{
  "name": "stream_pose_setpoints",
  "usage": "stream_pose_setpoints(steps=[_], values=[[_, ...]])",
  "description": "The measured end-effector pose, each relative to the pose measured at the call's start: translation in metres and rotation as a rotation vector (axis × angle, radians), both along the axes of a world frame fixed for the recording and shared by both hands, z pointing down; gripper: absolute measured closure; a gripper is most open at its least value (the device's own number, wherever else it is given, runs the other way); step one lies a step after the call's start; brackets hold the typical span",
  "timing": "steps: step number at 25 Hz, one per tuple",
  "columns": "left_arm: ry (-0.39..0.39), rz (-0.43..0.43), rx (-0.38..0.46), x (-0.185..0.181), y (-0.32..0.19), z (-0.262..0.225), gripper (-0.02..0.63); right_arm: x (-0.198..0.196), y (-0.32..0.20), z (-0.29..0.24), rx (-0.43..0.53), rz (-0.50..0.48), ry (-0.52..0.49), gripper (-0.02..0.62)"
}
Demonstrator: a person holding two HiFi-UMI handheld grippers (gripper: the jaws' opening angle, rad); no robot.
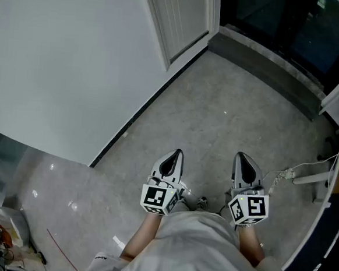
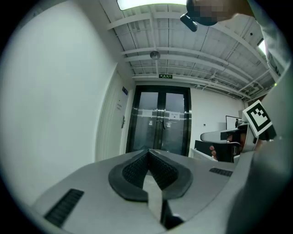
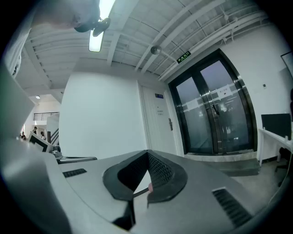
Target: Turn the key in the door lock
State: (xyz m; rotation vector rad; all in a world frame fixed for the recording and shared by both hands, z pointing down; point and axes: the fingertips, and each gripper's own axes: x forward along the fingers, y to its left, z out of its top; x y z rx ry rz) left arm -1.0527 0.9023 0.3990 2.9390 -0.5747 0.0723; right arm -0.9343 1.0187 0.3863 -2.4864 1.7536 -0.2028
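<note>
White door (image 3: 158, 123) is set in the left wall, far ahead, just left of the glass doors (image 3: 215, 114), with a dark handle (image 3: 170, 124) on it. Left gripper (image 2: 149, 154) and right gripper (image 3: 147, 154) are fully closed, with nothing gripped or touched.

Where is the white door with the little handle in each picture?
Head view: the white door is at the top middle, seen from above; its handle does not show.
Left gripper view: the white door is left of centre, far off.
Right gripper view: the white door is near the centre.
Shared landmark: the dark glass double doors stand just right of it in every view.
</note>
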Motion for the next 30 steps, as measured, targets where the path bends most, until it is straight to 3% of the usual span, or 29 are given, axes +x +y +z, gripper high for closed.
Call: stream_pose_setpoints(steps=[5, 14, 21, 30], values=[[-0.014, 0.009, -0.001, -0.009, 0.008, 0.025, 0.597, -0.004, 0.008, 0.007, -0.017, 0.036, -0.028, 0.601], [0.012, 0.051, 0.007, -0.013, 0.011, 0.013, 0.597, -0.022, 0.006, -0.007, -0.012, 0.036, 0.005, 0.601], [0.016, 0.034, 0.008, -0.036, -0.011, 0.013, 0.597, -0.047, -0.017, -0.013, 0.022, 0.008, 0.014, 0.601], [0.001, 0.077, 0.015, -0.050, -0.028, 0.021, 0.597, -0.060, -0.034, -0.008, 0.022, 0.060, 0.002, 0.601]])
